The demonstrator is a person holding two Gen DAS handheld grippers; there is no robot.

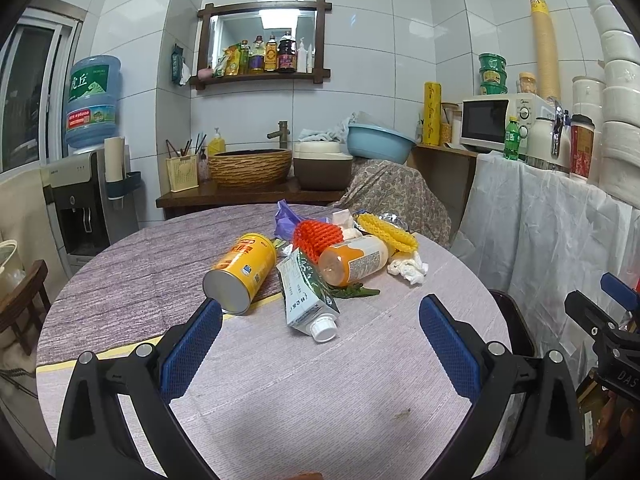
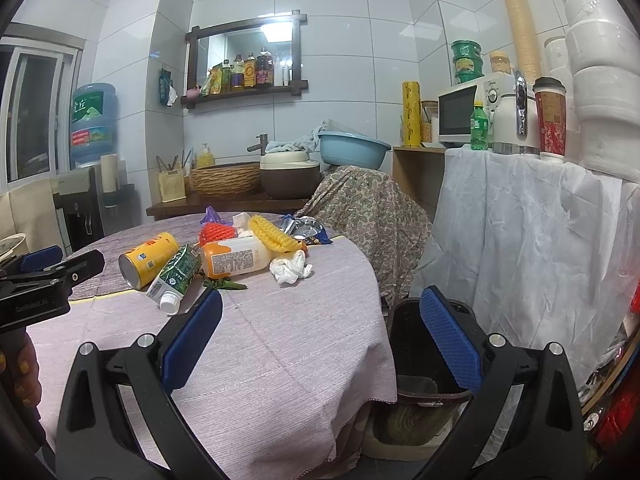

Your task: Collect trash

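Note:
A pile of trash lies on the round table [image 1: 280,392]: a yellow can [image 1: 240,272] on its side, a green-white carton [image 1: 306,296], an orange-white bottle [image 1: 354,260], red foam net [image 1: 316,236], yellow foam net [image 1: 386,232], a crumpled tissue [image 1: 408,268] and a purple bag [image 1: 286,218]. My left gripper [image 1: 320,340] is open and empty, just short of the carton. My right gripper [image 2: 320,332] is open and empty, over the table's right edge beside a dark trash bin [image 2: 416,344]. The pile shows in the right wrist view too, with the tissue [image 2: 290,268] nearest.
A cloth-covered chair [image 2: 368,208] stands behind the table. A white-draped shelf [image 2: 520,240] with microwave [image 2: 460,112], bottle and cups is to the right. A counter with basket sink [image 1: 250,168], pot and blue basin [image 1: 378,142] lies behind; a water dispenser [image 1: 80,200] stands left.

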